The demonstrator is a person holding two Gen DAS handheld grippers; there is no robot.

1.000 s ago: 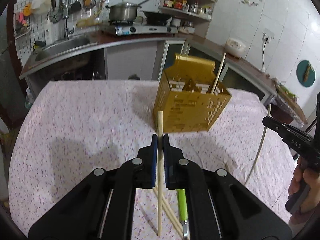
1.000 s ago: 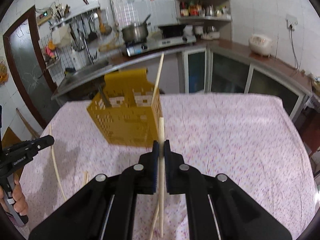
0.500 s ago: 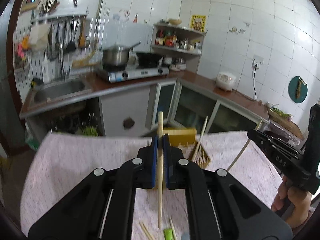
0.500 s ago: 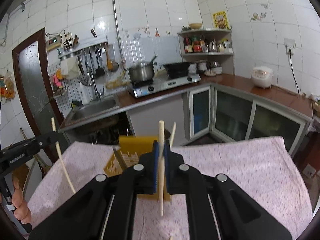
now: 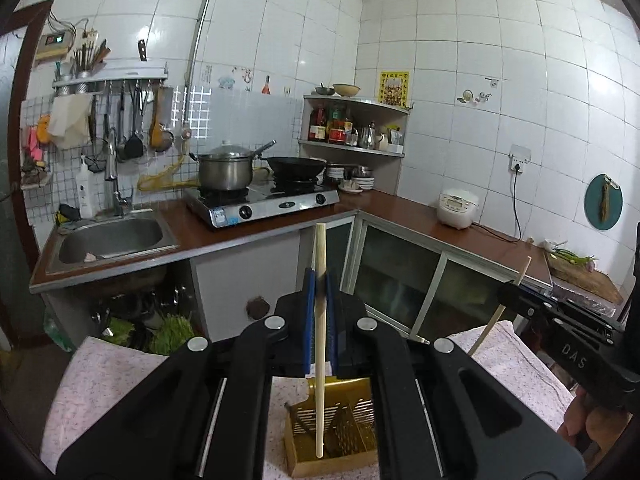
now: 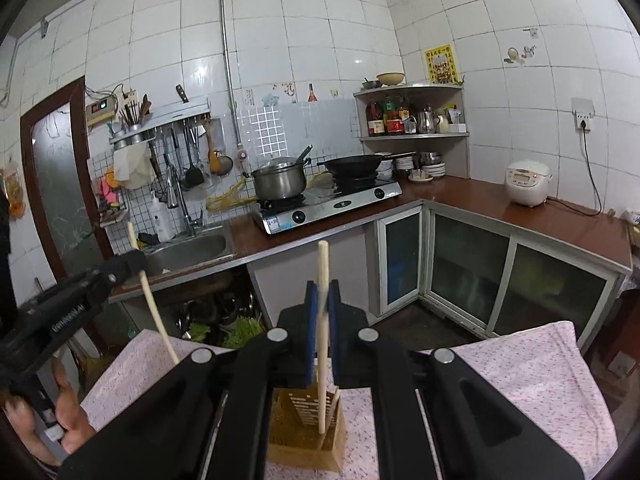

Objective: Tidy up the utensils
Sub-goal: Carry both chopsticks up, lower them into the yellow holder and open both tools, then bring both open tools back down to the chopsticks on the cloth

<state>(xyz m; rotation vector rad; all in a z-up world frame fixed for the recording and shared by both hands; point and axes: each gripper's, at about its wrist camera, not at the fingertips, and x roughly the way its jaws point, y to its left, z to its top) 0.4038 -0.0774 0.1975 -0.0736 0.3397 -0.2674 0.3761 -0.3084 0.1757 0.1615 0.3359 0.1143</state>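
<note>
My left gripper is shut on a pale wooden chopstick, held upright; its lower tip hangs over the open top of the yellow perforated utensil basket. My right gripper is shut on another wooden chopstick, upright, its lower end inside or just above the same basket. Each gripper shows in the other's view: the right one at the right edge, the left one at the left edge, each with its chopstick. One more chopstick stands in the basket.
The basket stands on a table with a pink flowered cloth. Beyond it runs a kitchen counter with a sink, a gas stove with a pot and wok, and a rice cooker.
Both grippers have risen and tilted up with their chopsticks. The basket has dropped from mid-frame to the bottom of both views, now beneath the chopstick tips.
</note>
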